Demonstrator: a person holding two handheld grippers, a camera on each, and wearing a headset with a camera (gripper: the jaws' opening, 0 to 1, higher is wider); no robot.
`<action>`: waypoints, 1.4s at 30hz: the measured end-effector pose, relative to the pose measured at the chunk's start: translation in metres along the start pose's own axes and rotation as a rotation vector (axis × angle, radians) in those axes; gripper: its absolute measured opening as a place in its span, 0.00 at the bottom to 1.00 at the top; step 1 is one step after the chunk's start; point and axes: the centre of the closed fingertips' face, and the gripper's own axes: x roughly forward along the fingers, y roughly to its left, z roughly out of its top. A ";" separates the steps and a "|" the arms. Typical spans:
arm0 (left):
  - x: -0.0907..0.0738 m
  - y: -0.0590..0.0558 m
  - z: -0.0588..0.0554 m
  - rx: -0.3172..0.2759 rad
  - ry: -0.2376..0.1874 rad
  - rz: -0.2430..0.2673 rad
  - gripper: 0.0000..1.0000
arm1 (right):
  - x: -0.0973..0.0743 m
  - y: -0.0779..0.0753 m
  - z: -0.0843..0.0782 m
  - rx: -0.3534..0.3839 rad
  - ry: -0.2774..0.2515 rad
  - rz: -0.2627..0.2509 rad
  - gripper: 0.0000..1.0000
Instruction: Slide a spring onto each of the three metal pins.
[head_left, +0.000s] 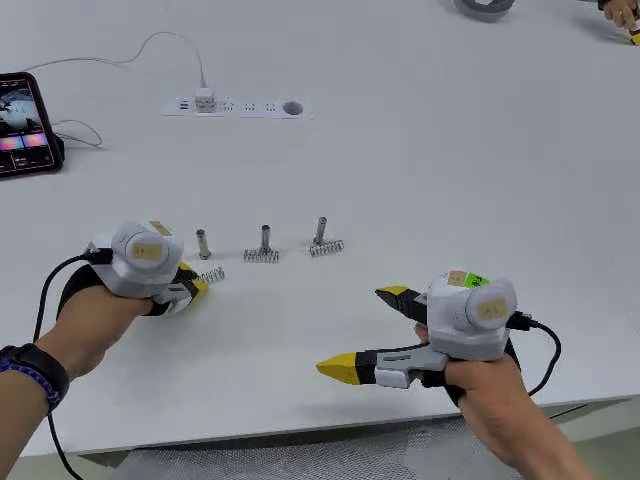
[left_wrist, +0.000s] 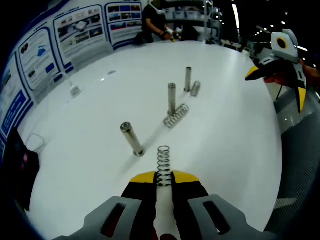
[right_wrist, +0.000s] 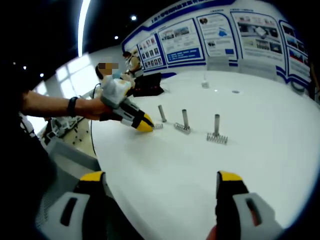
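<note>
1. Left gripper (left_wrist: 158, 177): clenched on one spring (left_wrist: 163, 162), long axis running forward from the tips.
2. Nearest pin (left_wrist: 131, 138): upright, bare, just ahead-left of that spring; left gripper is nearer.
3. Middle pin (left_wrist: 171, 98), far pin (left_wrist: 188, 78): seemingly bare, loose springs (left_wrist: 176, 115) lying at their bases.
4. Right gripper (right_wrist: 160, 176): spread wide, empty.

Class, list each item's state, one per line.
Left gripper: shut on held spring.
Right gripper: open, empty.
Left pin: upright, bare.
Middle pin: upright, bare.
Right pin: upright, bare.
Middle spring: lying beside middle pin.
Right spring: lying beside right pin.
Tablet: screen lit.
</note>
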 end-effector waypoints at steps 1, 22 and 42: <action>-0.001 0.000 -0.001 -0.019 -0.001 0.001 0.11 | 0.001 0.001 -0.001 0.001 0.003 0.002 0.93; -0.034 -0.008 -0.028 -0.191 -0.031 0.025 0.10 | 0.012 0.012 -0.002 -0.003 0.011 0.039 0.92; -0.079 -0.007 -0.031 -0.258 -0.121 0.054 0.10 | 0.026 0.030 0.000 -0.012 0.018 0.114 0.90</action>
